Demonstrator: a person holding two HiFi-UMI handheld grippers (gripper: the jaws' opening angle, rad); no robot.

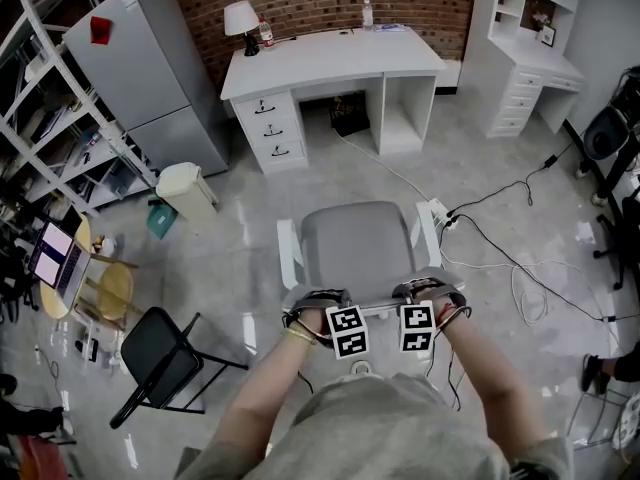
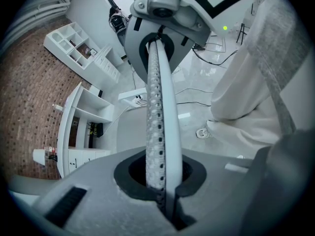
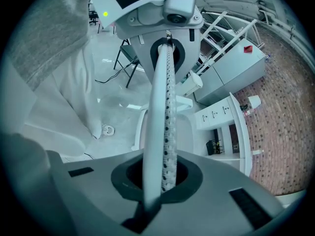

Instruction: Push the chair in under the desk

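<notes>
The chair (image 1: 357,243) has a grey seat and white arms and stands in the open floor, facing the white desk (image 1: 330,58) at the brick wall, some way short of its knee gap. Both grippers hold the top rail of the backrest, close together. My left gripper (image 1: 350,310) is shut on the chair's rail (image 2: 160,107), a white rim with perforated grey mesh that runs out from between its jaws. My right gripper (image 1: 400,306) is shut on the same rail (image 3: 165,112) from the other side. Each gripper view shows the other gripper at the rail's far end.
A grey fridge (image 1: 150,68) and a pale bin (image 1: 190,190) stand left of the desk. A black folding chair (image 1: 160,353) is at the near left. A power strip (image 1: 440,213) and cables (image 1: 500,258) lie on the floor right of the chair. White drawers (image 1: 525,58) stand far right.
</notes>
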